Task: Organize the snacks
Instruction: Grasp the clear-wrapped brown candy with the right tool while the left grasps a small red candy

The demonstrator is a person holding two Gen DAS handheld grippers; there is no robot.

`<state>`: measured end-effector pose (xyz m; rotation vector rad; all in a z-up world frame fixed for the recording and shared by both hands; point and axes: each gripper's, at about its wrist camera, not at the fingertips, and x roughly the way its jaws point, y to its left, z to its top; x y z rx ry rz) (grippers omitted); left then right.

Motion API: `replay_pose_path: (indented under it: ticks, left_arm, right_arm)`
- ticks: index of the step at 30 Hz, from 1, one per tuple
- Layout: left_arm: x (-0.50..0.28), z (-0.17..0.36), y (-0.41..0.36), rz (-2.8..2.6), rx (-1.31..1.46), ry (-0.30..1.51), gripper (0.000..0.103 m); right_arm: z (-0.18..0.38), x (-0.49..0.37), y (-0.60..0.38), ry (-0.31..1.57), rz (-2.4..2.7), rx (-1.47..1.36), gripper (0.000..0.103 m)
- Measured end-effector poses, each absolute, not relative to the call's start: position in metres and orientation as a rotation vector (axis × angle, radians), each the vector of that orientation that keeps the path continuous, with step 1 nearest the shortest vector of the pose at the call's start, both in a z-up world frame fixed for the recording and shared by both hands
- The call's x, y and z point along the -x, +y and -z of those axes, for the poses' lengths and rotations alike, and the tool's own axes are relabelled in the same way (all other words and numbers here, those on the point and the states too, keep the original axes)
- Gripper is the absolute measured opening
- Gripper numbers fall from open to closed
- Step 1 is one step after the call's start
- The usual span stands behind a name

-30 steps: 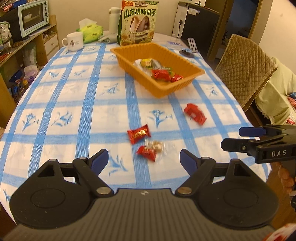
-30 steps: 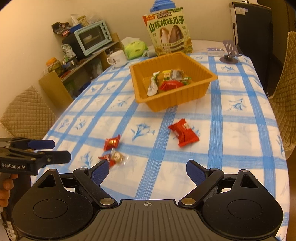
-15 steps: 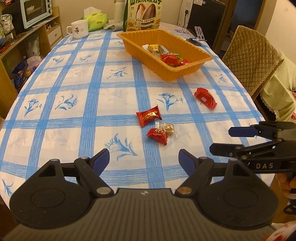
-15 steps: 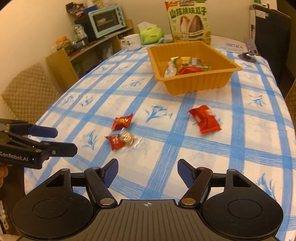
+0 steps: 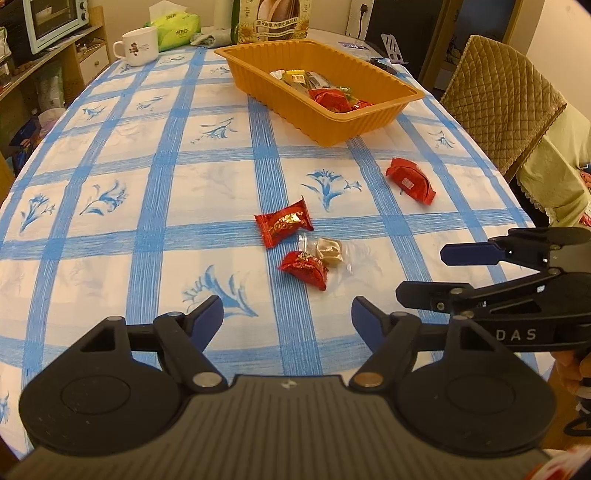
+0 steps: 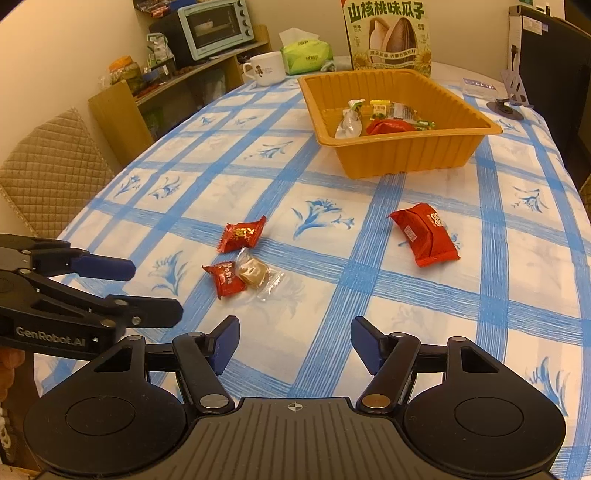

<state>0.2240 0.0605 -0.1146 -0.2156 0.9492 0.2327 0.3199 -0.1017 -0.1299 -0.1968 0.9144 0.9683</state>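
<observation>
An orange tray [image 5: 369, 122] [image 6: 406, 155] at the far side of the table holds several wrapped snacks. On the blue-checked cloth lie a red candy [image 5: 284, 226] [image 6: 242, 233], a smaller red candy [image 5: 304, 268] [image 6: 226, 278], a clear-wrapped tan candy [image 5: 330, 251] [image 6: 255, 273] and a larger red packet [image 5: 410, 180] [image 6: 424, 236]. My left gripper [image 5: 287, 320] is open and empty, just short of the small candies. My right gripper [image 6: 293, 341] is open and empty, near the table's front edge, and shows at the right of the left wrist view [image 5: 461, 273].
A white mug [image 5: 138, 47], a green tissue pack [image 5: 177, 31] and a sunflower seed bag [image 6: 388, 35] stand behind the tray. A toaster oven [image 6: 214, 27] sits on a shelf at the left. A quilted chair [image 5: 502, 99] stands at the right.
Both grippers have moved forward and lower toward the loose candies, which now look larger. Both stay open and empty.
</observation>
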Motion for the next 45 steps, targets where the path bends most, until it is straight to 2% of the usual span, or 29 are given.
replay_pose_path:
  ticks: [12, 23, 32, 35, 41, 45]
  left_arm:
    - [-0.250, 0.131, 0.062, -0.225, 0.183, 0.955, 0.073]
    - [-0.248, 0.139, 0.093, -0.315, 0.200, 0.982, 0.071]
    - [-0.243, 0.141, 0.113, -0.370, 0.214, 0.994, 0.071]
    - [-0.241, 0.140, 0.114, -0.370, 0.218, 0.997, 0.071]
    - [-0.240, 0.135, 0.114, -0.353, 0.238, 0.989, 0.071]
    - [-0.241, 0.130, 0.112, -0.335, 0.244, 0.984, 0.071]
  right_arm:
    - [0.136, -0.337, -0.101, 0.933, -0.938, 0.199, 0.067]
    - [0.145, -0.334, -0.074, 0.901, -1.032, 0.271, 0.067]
    - [0.152, -0.334, -0.038, 0.796, -1.147, 0.400, 0.053]
    - [0.157, -0.333, -0.029, 0.771, -1.177, 0.462, 0.045]
    - [0.159, -0.332, -0.024, 0.741, -1.219, 0.481, 0.040]
    - [0.158, -0.329, -0.024, 0.732, -1.244, 0.486, 0.025]
